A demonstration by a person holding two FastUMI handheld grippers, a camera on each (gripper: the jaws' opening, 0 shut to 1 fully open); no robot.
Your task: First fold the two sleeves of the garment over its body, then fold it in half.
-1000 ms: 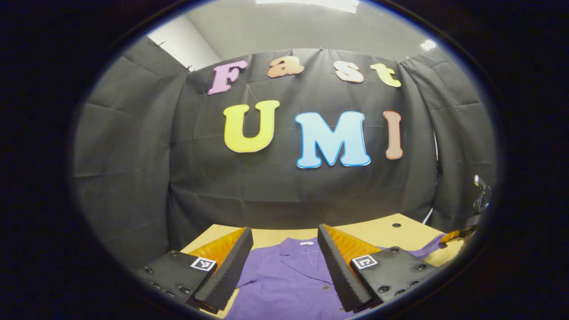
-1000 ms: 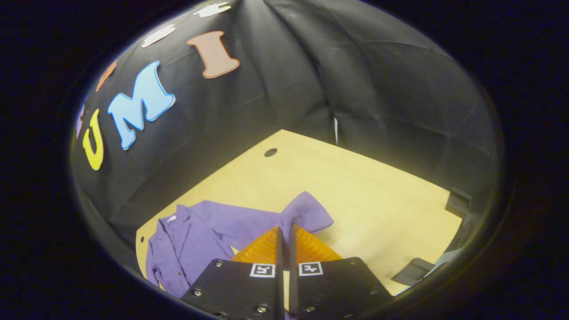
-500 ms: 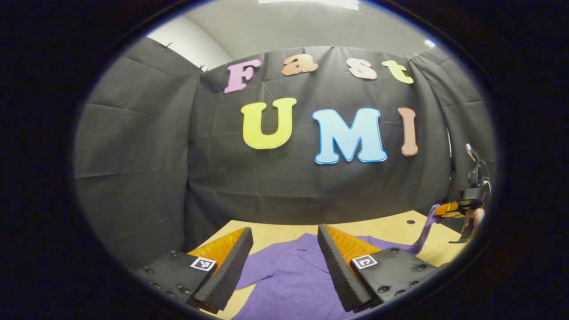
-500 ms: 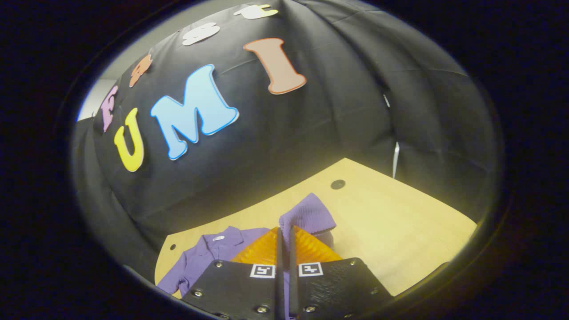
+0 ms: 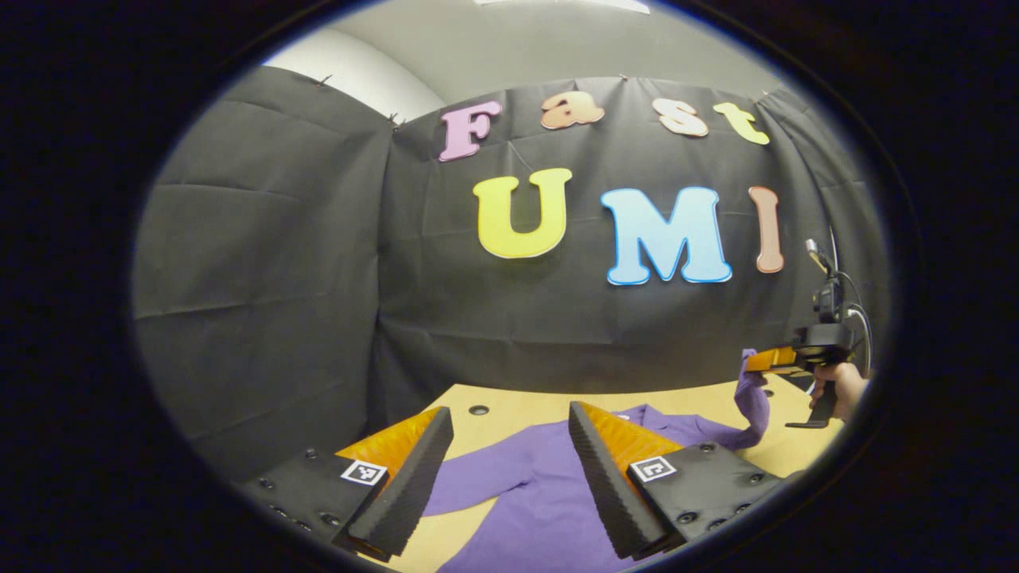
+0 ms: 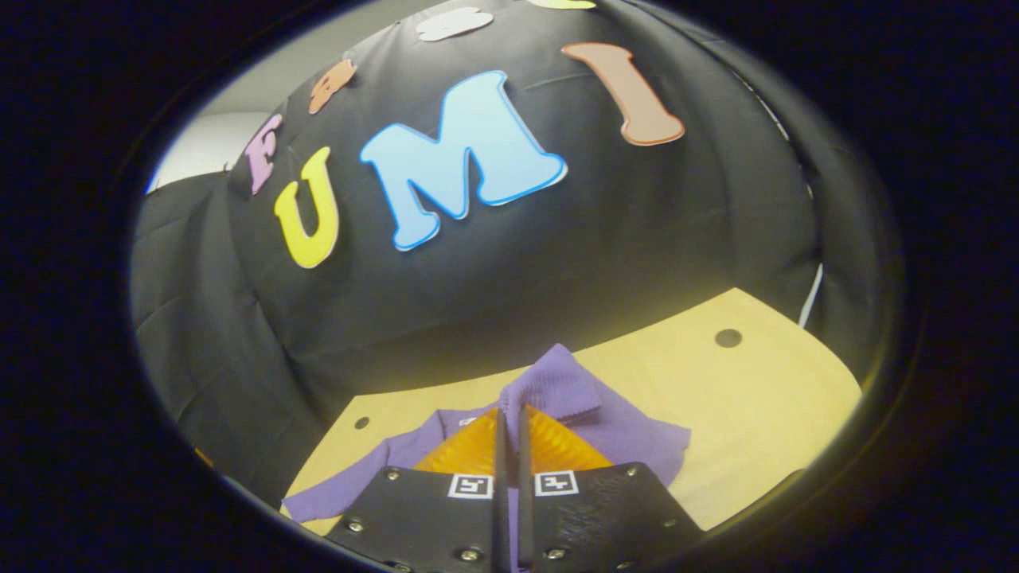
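Right gripper [image 6: 509, 434]: jaws pinched together on the cuff end of one sleeve [image 6: 549, 390] of the purple garment [image 6: 629, 438]; the cloth bunches out above the orange fingers. In the left gripper view the same tool shows far off at the right edge [image 5: 768, 362], held by a hand [image 5: 844, 386], with the sleeve hanging from it in a slack strip [image 5: 752, 406] clear of the table [image 5: 517, 410]. Left gripper [image 5: 509, 454]: jaws spread wide, holding nothing, poised above the garment's body [image 5: 541, 493], which lies flat on the wooden table with its other sleeve spread toward the left. Risks, as I judge them: the grip looks to sit only on the sleeve's end, so a quick swing across could pull the fabric out and drop it short of the body. Nothing pins the garment down; a sideways tug from the raised sleeve could drag the whole piece along the table or ruck up the shoulder, leaving a crooked fold line. Carrying the sleeve too high would lift the shoulder with it. Releasing while the strip is twisted would lay it down rolled rather than flat, which would spoil the later half fold. The idle open tool could also snag the body if it drops.
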